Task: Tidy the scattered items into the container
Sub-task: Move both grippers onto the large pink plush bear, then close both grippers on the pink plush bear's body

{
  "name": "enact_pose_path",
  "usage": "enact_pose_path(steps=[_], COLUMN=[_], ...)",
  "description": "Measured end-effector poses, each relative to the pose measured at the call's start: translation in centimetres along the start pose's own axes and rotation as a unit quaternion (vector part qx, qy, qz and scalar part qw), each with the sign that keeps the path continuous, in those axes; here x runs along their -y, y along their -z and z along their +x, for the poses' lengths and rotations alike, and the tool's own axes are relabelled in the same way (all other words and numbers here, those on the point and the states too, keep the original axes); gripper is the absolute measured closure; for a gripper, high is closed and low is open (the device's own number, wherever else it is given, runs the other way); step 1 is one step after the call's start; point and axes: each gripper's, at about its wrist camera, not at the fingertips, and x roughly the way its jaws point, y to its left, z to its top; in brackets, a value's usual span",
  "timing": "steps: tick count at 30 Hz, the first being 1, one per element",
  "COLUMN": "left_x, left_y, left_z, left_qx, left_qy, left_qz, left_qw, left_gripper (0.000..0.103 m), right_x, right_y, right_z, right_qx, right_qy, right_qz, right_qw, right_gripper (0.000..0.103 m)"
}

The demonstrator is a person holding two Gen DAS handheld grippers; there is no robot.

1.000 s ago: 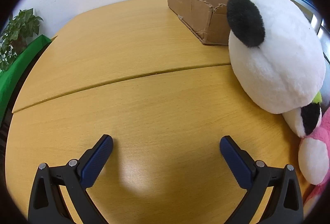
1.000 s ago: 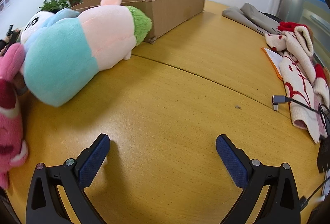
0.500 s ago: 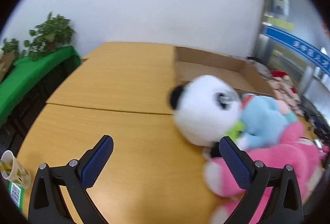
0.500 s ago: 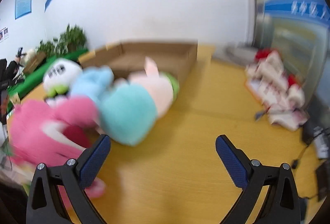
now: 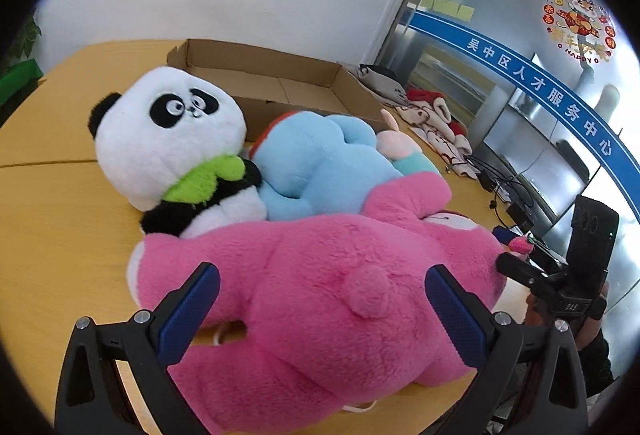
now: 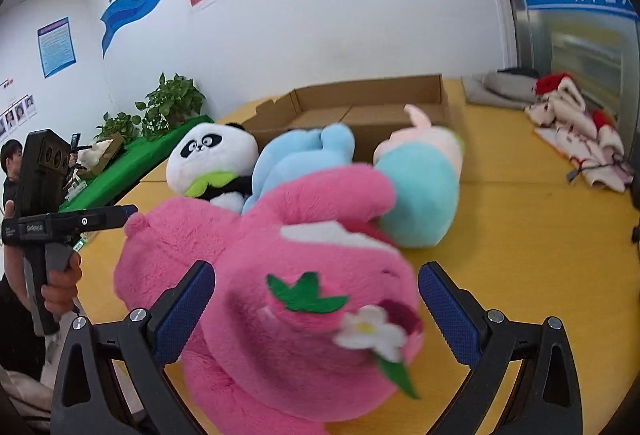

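Here, my left gripper (image 5: pixel 322 309) stands wide, its blue fingers (image 5: pixel 188 309) spread to either side of the pink plush (image 5: pixel 320 275), which lies across the wooden table (image 5: pixel 52 219) right in front of me and fills the span between the pads. I cannot tell whether the pads touch its fur. Beyond it, ahead and to the left, the panda plush (image 5: pixel 168 133) leans against the blue plush (image 5: pixel 316 163), and behind both sits the open cardboard box (image 5: pixel 288 79), which looks empty as far as I can see into it.

My right gripper (image 6: pixel 316 309) is also spread wide, framing the pink plush's head end, where a white flower (image 6: pixel 370 331) and green leaf patch (image 6: pixel 306 297) show, somewhat blurred. Past it, ahead and slightly right, lies the teal and peach plush (image 6: pixel 420 191), just beside the blue one and close to the box's near wall. Far to my right, red and white cloth (image 6: pixel 576 131) rests on the table with a cable.
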Motion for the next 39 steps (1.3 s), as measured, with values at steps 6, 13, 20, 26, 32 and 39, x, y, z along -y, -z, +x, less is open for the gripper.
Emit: enact_pose_path(steps=[6, 13, 20, 26, 32, 39], left_x=[-0.3, -2.1, -2.1, -2.0, -2.0, -2.1], left_y=[0.7, 0.6, 0.6, 0.9, 1.1, 0.4], left_z=[4.2, 4.6, 4.4, 4.2, 4.1, 3.4], left_qx=[-0.038, -0.051, -0.053, -0.043, -0.037, -0.023], left_qy=[0.007, 0.033, 0.018, 0.015, 0.016, 0.022], left_qz=[-0.009, -0.030, -0.041, -0.042, -0.045, -0.062], left_qw=[0.9992, 0.9977, 0.9976, 0.9981, 0.9982, 0.9976], left_gripper=[0.000, 0.000, 0.000, 0.000, 0.000, 0.000], right_x=[-0.9, 0.9, 1.9, 1.1, 0.9, 0.6], right_y=[0.6, 0.8, 1.3, 1.3, 1.3, 0.9], right_z=[2.3, 1.6, 3.4, 3.6, 3.5, 2.9], right_qx=[-0.008, -0.003, -0.018, -0.020, -0.021, -0.020], right_qy=[0.056, 0.044, 0.035, 0.056, 0.061, 0.058], right_qz=[-0.018, 0.017, 0.057, 0.051, 0.052, 0.032], right_qw=[0.998, 0.999, 0.998, 0.997, 0.997, 0.998], right_gripper=[0.000, 0.000, 0.000, 0.000, 0.000, 0.000])
